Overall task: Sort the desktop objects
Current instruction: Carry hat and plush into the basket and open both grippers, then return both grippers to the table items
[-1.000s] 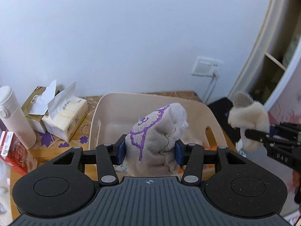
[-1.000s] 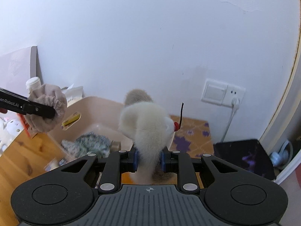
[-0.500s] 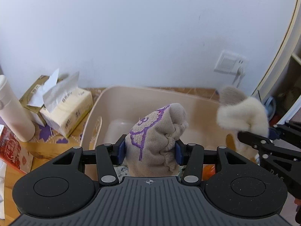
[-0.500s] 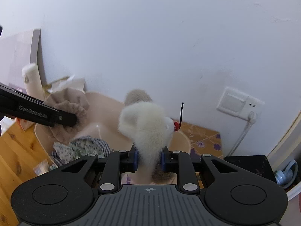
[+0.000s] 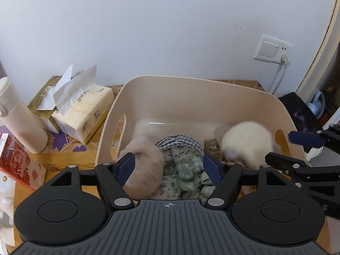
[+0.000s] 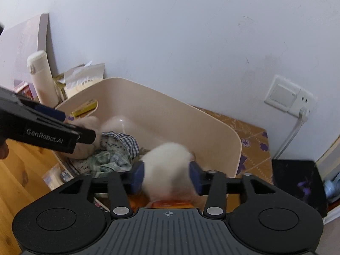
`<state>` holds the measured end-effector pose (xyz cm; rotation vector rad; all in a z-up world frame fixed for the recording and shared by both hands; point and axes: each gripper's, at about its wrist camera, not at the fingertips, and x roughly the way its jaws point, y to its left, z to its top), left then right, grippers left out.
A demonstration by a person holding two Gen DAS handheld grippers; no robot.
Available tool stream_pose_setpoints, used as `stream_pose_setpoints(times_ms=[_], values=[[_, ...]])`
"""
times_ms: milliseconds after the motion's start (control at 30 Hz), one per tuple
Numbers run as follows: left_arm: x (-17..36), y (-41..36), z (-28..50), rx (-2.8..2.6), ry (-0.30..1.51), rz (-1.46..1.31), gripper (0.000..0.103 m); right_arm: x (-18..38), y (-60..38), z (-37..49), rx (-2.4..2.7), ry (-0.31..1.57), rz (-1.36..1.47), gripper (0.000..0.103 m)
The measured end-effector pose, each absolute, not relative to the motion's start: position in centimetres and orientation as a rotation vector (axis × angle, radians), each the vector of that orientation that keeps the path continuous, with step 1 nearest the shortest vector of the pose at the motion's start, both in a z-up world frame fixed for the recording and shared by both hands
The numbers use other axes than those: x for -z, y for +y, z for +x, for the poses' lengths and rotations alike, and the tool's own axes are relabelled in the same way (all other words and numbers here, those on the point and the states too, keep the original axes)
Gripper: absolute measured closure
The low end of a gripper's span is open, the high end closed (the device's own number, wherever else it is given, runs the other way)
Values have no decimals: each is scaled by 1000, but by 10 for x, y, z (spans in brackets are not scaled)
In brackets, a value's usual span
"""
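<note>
A beige plastic bin (image 5: 191, 79) fills the middle of both views and holds crumpled checked and green floral cloths (image 5: 180, 148). My left gripper (image 5: 169, 170) hangs over its near left side, jaws opening. The beige knitted sock (image 5: 144, 165) lies blurred in the bin beside the left pad, clear of the other pad. My right gripper (image 6: 166, 177) is over the bin's (image 6: 170, 99) right side, jaws opening. The white fluffy toy (image 6: 167, 161) sits blurred between the pads, loose. From the left wrist, the toy (image 5: 248, 142) is inside the bin, the right gripper (image 5: 295, 150) beside it.
Two tissue packs (image 5: 85, 110) and a white flask (image 5: 19, 119) stand left of the bin, with a red box (image 5: 14, 161) nearer. A wall socket with a plugged cable (image 5: 272, 48) is at the back right. A black item (image 5: 297, 110) lies right of the bin.
Both grippers came down over the bin and opened. The knitted sock left the left jaws and the fluffy toy left the right jaws; both now lie blurred in the bin.
</note>
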<state>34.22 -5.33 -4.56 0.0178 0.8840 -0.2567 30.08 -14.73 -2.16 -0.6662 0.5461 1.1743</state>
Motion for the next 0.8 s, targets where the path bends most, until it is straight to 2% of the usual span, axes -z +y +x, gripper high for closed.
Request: stream_pose_setpoints(times_ms=[100, 200, 367, 433, 500, 800], values=[[43, -46, 338, 251, 880, 7, 28, 19, -154, 298, -1166, 545, -647, 33], [38, -37, 334, 250, 887, -41, 19, 18, -159, 293, -1163, 543, -642, 24], [31, -25, 324, 269, 869, -70, 19, 13, -174, 279, -1160, 512, -644, 8], [29, -22, 319, 269, 862, -68, 19, 12, -179, 274, -1157, 506, -644, 7], [28, -19, 314, 279, 861, -67, 19, 10, -183, 271, -1146, 502, -645, 0], [38, -10, 283, 329, 908, 27, 18, 18, -210, 251, -1146, 534, -635, 0]])
